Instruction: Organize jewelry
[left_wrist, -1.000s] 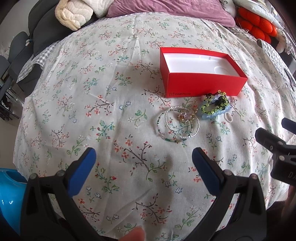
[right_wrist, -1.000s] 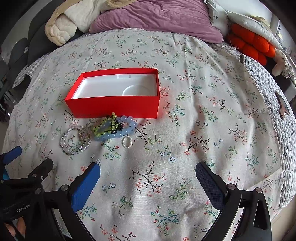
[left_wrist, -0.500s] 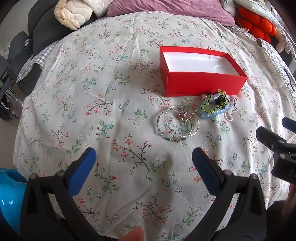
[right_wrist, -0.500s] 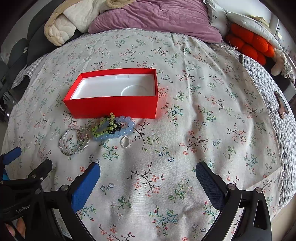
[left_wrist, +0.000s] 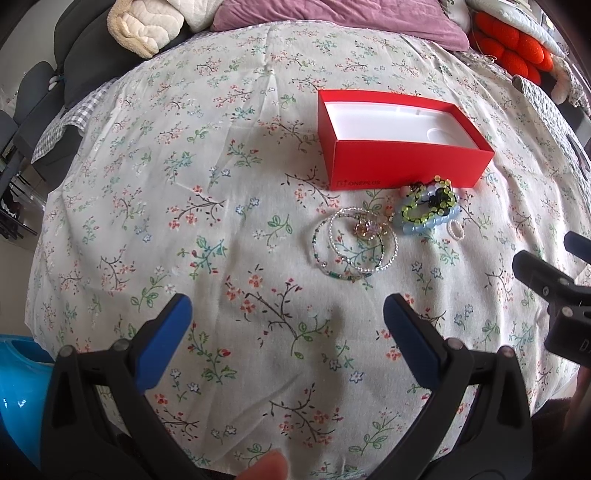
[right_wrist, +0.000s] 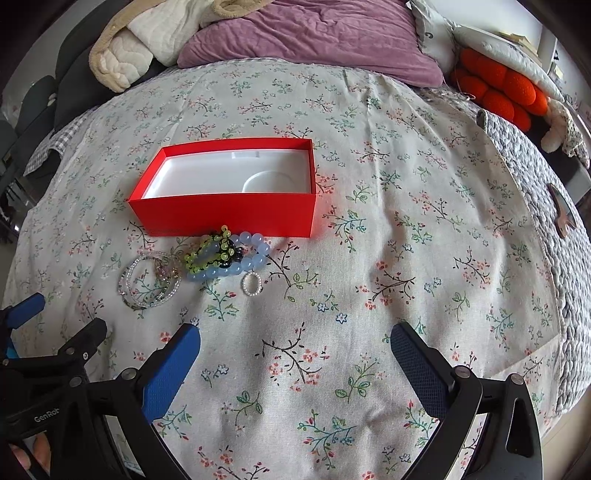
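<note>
**Red box empty, beads waiting in front of it**

Red cardboard is what I steer by: the open red box (left_wrist: 400, 142) sits on the floral bedspread (left_wrist: 207, 192) with a bare white moulded liner, nothing in it yet. All the jewelry lies on the cloth just in front of its near long wall.

From my left gripper (left_wrist: 286, 317), jaws spread wide and holding nothing, the thin beaded bangles (left_wrist: 354, 245) lie ahead and a little to the right, a flat stack of overlapping wire-fine hoops with a small sparkly charm (left_wrist: 367, 229) on top. From my right gripper (right_wrist: 295, 341), equally agape and empty, everything lies ahead and off to the left. The pale blue bead bracelet (right_wrist: 236, 267), chunky, glossy and round-beaded, is tangled with a yellow-green bead strand (right_wrist: 210, 247) and something dark I cannot make out; that clump touches or nearly touches the box wall. The small pearl ring (right_wrist: 252, 283) lies apart, just on my side of the blue beads.

So I judge the left gripper better placed for the bangles and the right for the ring and the chunky clump. The box's long axis runs across both views, so any drop goes over the near wall. The bangles lie flat against soft fabric, so I expect I must pinch one rim edge-on; the blue beads give a fatter, easier bite.
</note>
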